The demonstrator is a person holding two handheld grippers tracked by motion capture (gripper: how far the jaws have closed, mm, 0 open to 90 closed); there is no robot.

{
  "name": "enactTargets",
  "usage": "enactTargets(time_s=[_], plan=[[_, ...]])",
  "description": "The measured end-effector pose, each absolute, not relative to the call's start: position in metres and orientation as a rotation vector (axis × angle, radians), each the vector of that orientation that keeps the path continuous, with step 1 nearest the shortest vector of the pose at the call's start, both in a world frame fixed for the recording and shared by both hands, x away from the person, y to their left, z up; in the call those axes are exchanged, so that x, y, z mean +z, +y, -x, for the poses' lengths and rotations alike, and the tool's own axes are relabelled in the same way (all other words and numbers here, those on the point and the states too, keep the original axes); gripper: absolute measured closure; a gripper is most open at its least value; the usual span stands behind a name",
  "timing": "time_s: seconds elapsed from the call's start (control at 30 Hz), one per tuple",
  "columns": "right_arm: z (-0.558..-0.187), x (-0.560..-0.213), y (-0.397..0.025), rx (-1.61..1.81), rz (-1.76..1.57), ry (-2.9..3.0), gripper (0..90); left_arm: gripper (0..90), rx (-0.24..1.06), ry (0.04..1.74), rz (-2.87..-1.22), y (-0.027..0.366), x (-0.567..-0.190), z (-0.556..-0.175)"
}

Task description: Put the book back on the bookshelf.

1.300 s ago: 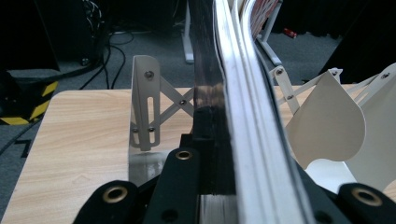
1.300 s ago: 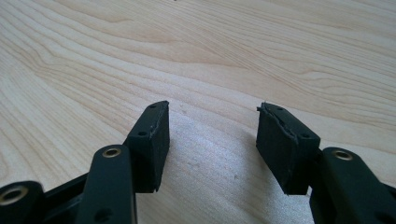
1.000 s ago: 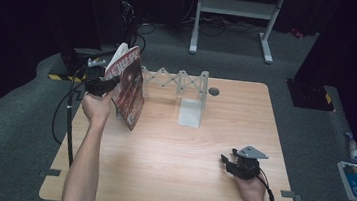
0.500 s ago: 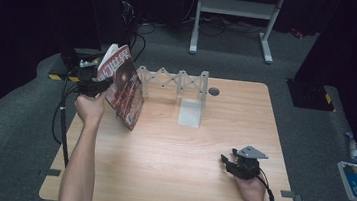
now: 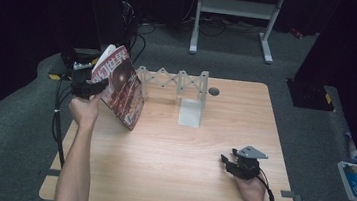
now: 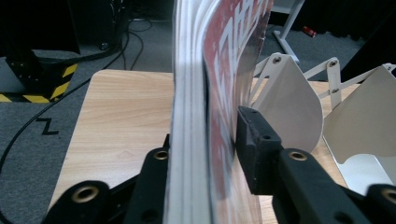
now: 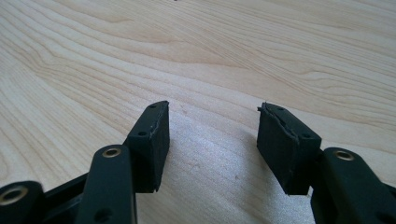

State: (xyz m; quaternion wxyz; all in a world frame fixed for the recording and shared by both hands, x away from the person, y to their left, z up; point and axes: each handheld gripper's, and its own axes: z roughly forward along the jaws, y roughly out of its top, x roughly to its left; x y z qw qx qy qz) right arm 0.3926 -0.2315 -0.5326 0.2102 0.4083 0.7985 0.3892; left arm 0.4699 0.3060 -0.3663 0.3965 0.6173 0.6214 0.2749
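A red-covered book [image 5: 123,85] hangs tilted above the table's left side, its lower corner near the wood. My left gripper [image 5: 87,85] is shut on the book's upper left edge. In the left gripper view the book [image 6: 219,84] stands edge-on between my black jaws, white pages to the left and red cover to the right. A white folding book rack [image 5: 181,83] stands at the back middle of the table, just right of the book. My right gripper [image 5: 227,163] rests low at the front right, open, with bare wood between its fingers [image 7: 152,140].
The wooden table [image 5: 169,165] has a small dark round hole [image 5: 213,91] at the back right of the rack. The rack's white dividers [image 6: 289,93] show close behind the book. Cables and a metal stand lie on the floor beyond the table.
My left gripper has carried the book a little to the left and lower, away from the rack. The right gripper has stayed in place.
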Motion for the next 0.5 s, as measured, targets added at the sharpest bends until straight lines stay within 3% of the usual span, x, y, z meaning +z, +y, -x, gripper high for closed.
enactTargets(time_s=[0.5], plan=[[-0.393,-0.533,-0.231,1.082,-1.135,2.220,43.9,48.3,0.700,1.570,-1.530,0.316,-0.374,-0.452]])
